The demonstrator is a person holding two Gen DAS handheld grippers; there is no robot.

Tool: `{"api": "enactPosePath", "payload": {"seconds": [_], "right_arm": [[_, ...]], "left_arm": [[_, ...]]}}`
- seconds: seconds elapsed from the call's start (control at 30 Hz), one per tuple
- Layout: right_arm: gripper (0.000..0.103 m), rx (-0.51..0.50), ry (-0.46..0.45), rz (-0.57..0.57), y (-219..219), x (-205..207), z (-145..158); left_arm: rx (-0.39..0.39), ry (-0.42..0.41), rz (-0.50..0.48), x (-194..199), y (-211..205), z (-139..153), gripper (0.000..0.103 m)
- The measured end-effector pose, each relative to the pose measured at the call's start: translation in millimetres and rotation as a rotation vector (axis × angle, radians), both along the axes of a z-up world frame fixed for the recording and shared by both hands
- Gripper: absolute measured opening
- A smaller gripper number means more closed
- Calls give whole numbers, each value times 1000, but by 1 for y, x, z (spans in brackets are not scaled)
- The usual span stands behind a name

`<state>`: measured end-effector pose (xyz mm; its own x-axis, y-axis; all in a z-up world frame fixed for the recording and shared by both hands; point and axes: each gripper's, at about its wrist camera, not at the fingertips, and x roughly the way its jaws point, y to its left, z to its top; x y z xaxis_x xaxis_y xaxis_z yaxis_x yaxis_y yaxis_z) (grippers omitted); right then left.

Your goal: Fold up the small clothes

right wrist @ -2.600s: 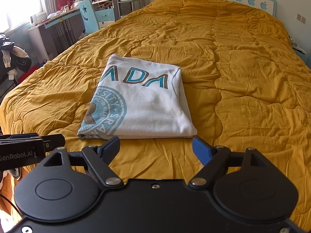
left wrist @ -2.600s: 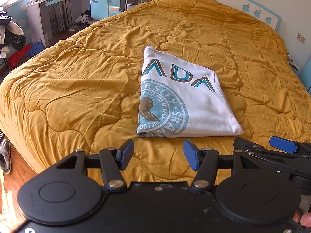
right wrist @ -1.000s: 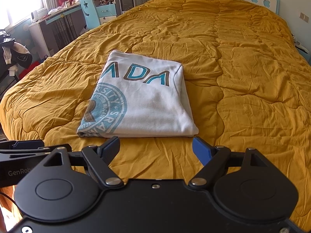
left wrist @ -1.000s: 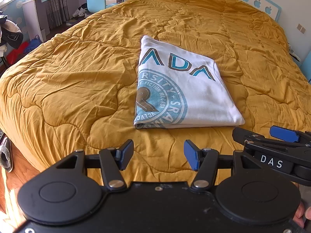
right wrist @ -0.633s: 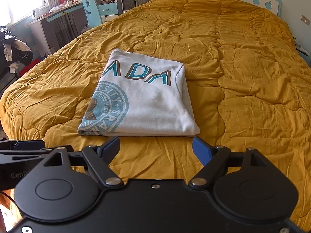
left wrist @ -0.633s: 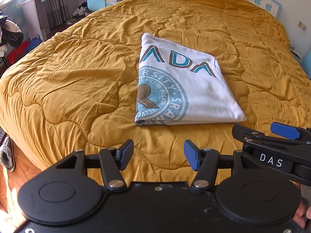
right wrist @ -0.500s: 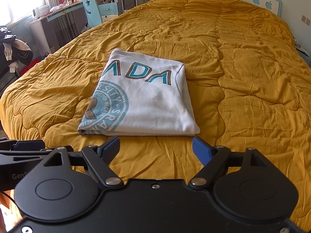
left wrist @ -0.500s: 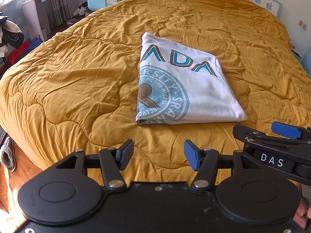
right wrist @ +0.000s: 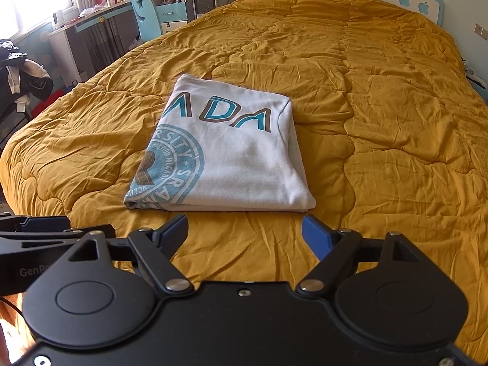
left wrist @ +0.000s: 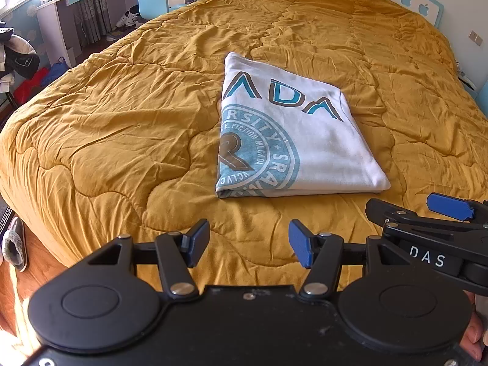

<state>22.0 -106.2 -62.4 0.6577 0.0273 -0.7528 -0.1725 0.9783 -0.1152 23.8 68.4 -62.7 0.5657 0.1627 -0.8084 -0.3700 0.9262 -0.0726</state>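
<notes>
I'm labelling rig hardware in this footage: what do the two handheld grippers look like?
Both are matte black: a flat body with two round discs, silver pivot screws and angled linkage arms ending in blue finger pads. The left gripper shows "GenR..." lettering in the other view; the right gripper carries white "DAS" lettering.

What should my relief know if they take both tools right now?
Left tool: open, empty, short of the shirt's near edge.
Right tool: open, empty, also just short of it.
Shirt: white, teal print, folded into a neat rectangle, flat on the quilt near the bed's foot.
Done: folds look finished.
Left: likely nothing on this shirt; no other clothes to fold show on the bed.
</notes>
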Motion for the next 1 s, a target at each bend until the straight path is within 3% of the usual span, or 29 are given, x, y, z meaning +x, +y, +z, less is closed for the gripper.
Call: {"api": "enactPosePath", "payload": {"seconds": [1.0], "right_arm": [[83,-5,5,-2,-1,1,-1]], "left_arm": [[-24,8,4,3,2,-2,61]]}}
